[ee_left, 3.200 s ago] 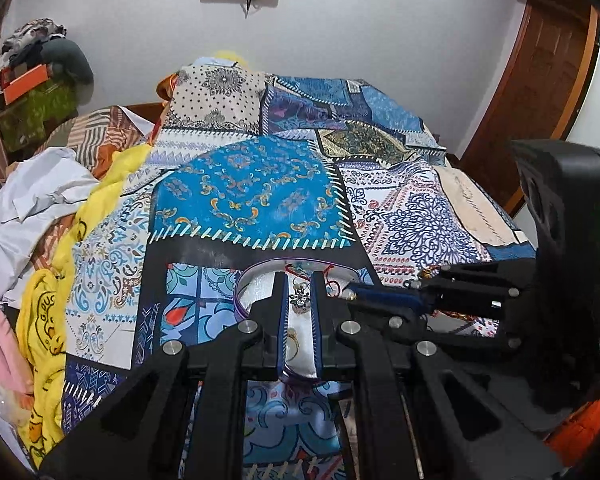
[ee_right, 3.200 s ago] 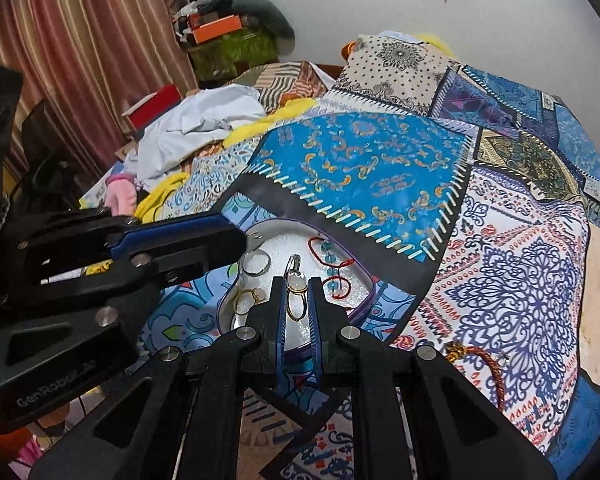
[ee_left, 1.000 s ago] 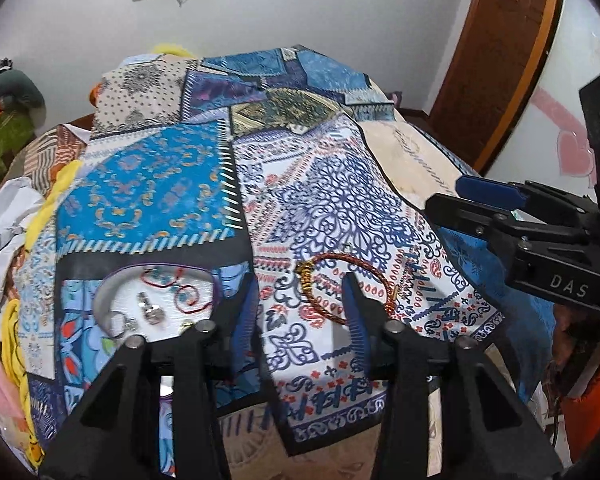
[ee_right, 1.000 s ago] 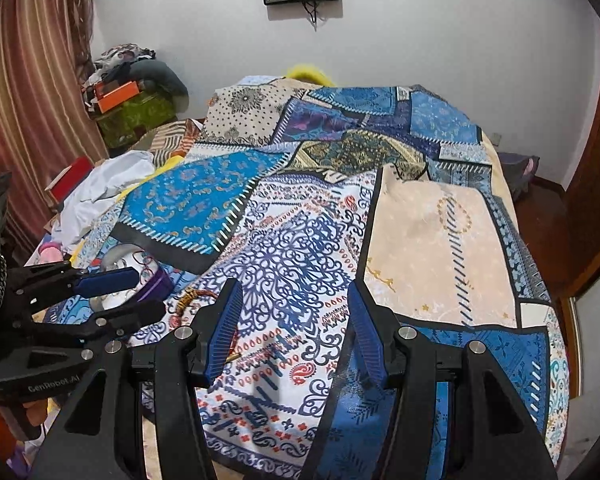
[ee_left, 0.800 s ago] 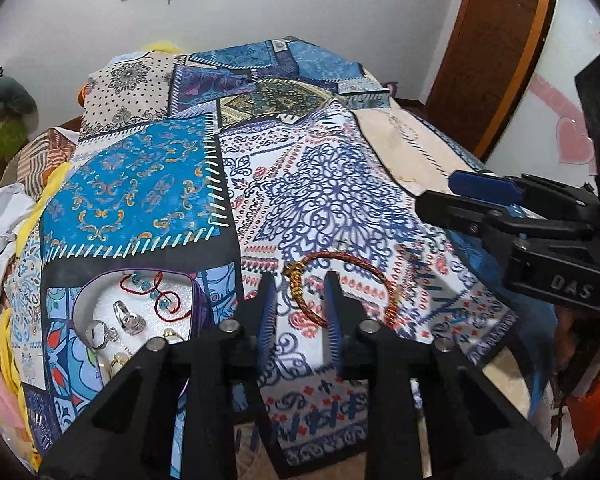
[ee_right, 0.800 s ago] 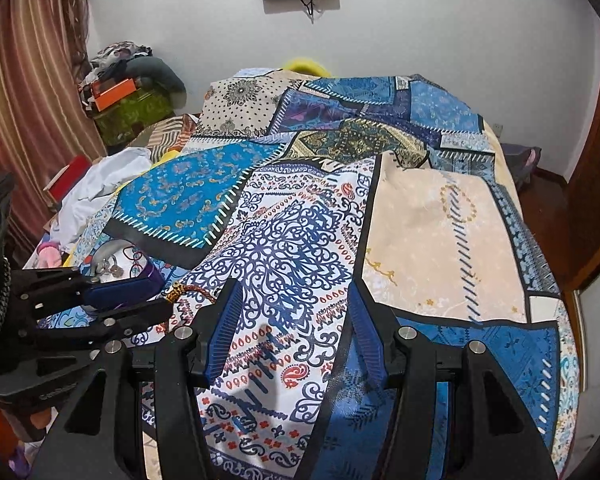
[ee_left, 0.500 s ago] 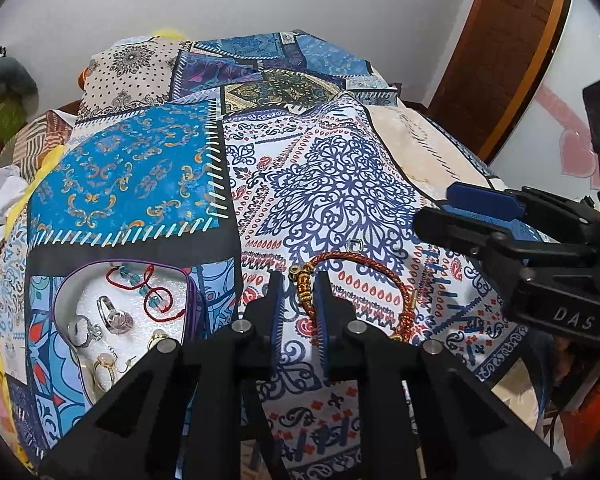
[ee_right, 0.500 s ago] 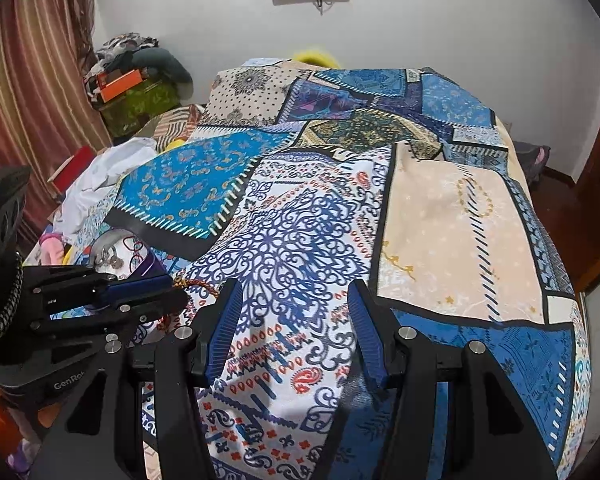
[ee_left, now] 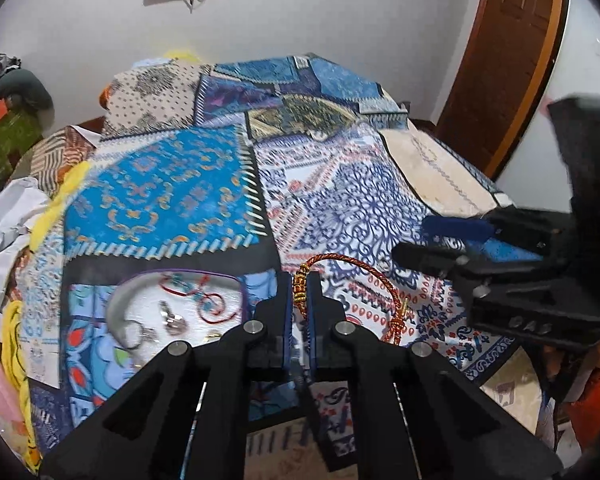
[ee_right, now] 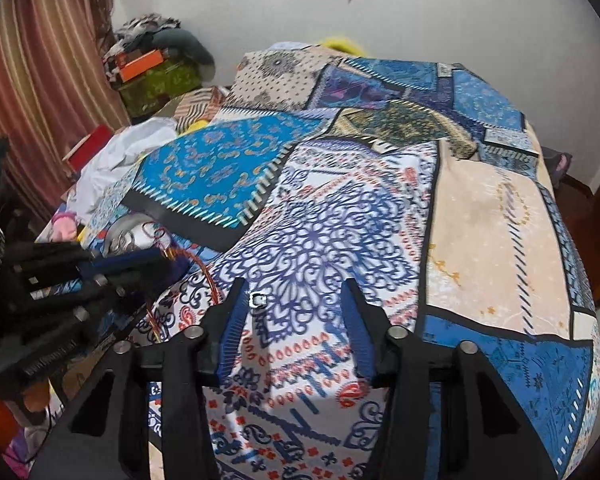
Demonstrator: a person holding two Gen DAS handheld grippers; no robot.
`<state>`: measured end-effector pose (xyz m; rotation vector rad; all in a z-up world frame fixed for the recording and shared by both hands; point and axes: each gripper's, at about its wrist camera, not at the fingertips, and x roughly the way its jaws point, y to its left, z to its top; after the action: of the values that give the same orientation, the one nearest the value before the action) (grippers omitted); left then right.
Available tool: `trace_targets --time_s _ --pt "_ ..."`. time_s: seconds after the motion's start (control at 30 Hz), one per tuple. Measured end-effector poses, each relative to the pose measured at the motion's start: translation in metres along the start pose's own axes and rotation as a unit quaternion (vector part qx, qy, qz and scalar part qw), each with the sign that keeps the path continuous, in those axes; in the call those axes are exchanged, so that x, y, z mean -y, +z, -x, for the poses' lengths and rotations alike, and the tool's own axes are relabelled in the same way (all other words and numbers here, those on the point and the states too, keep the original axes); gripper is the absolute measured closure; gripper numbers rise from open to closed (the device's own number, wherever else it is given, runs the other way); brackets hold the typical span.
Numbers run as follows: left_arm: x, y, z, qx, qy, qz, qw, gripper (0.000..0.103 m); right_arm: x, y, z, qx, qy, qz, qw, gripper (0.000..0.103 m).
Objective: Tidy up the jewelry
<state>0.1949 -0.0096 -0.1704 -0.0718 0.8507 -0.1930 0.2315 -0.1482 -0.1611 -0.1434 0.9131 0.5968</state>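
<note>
A red and gold cord bracelet [ee_left: 364,276] lies on the patterned bedspread. My left gripper [ee_left: 299,284] is shut on the bracelet's gold beaded part. Left of it a white dish with a purple rim [ee_left: 140,280] holds rings [ee_left: 172,318] and a red bead bracelet [ee_left: 204,300]. My right gripper [ee_right: 296,300] is open and empty over the bedspread, with a small silver ring [ee_right: 257,300] lying by its left finger. In the right wrist view the left gripper [ee_right: 156,258] holds the bracelet [ee_right: 204,272] beside the dish [ee_right: 120,232]. The right gripper shows in the left wrist view [ee_left: 440,236].
The patchwork bedspread [ee_right: 340,208] covers the bed. White and yellow clothes [ee_left: 16,216] pile at the left edge. A striped curtain [ee_right: 40,80] hangs left, a wooden door [ee_left: 500,60] stands right. The bed's near edge drops off just below the grippers.
My left gripper has let go of an earring over the dish, swung right, and closed on the cord bracelet. My right gripper has opened and moved right, away from the dish.
</note>
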Motion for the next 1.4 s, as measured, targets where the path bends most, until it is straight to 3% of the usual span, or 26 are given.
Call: trace_targets --time_s 0.07,0.17,0.3,0.37,0.57,1.03,1.4 --pt "-0.003 0.002 0.007 0.009 0.005 0.001 0.9999 0.098 -0.004 0.0 -0.005 -0.01 0.004 0.007 1.0 0.07" --pt "-0.006 0.002 0.012 0.016 0.009 0.004 0.9998 0.098 -0.009 0.0 -0.009 -0.017 0.004 0.021 1.0 0.071" --pt "-0.006 -0.002 0.01 0.012 0.008 0.007 0.9999 0.098 -0.012 -0.001 -0.012 -0.023 0.009 0.029 0.999 0.077" --pt "-0.006 -0.004 0.008 0.009 0.009 0.007 0.9999 0.098 -0.013 -0.002 -0.015 -0.03 0.013 0.034 0.999 0.086" --pt "-0.007 -0.006 0.009 0.007 0.01 0.011 0.9999 0.098 -0.019 -0.003 -0.021 -0.037 0.006 0.051 0.998 0.093" --pt "-0.009 -0.002 0.039 0.033 0.02 0.011 0.9992 0.098 -0.013 0.002 0.005 -0.002 0.006 0.016 1.0 0.095" --pt "-0.02 0.001 0.071 0.063 0.039 0.019 0.9971 0.098 -0.045 0.02 0.039 0.048 0.004 0.042 0.998 0.095"
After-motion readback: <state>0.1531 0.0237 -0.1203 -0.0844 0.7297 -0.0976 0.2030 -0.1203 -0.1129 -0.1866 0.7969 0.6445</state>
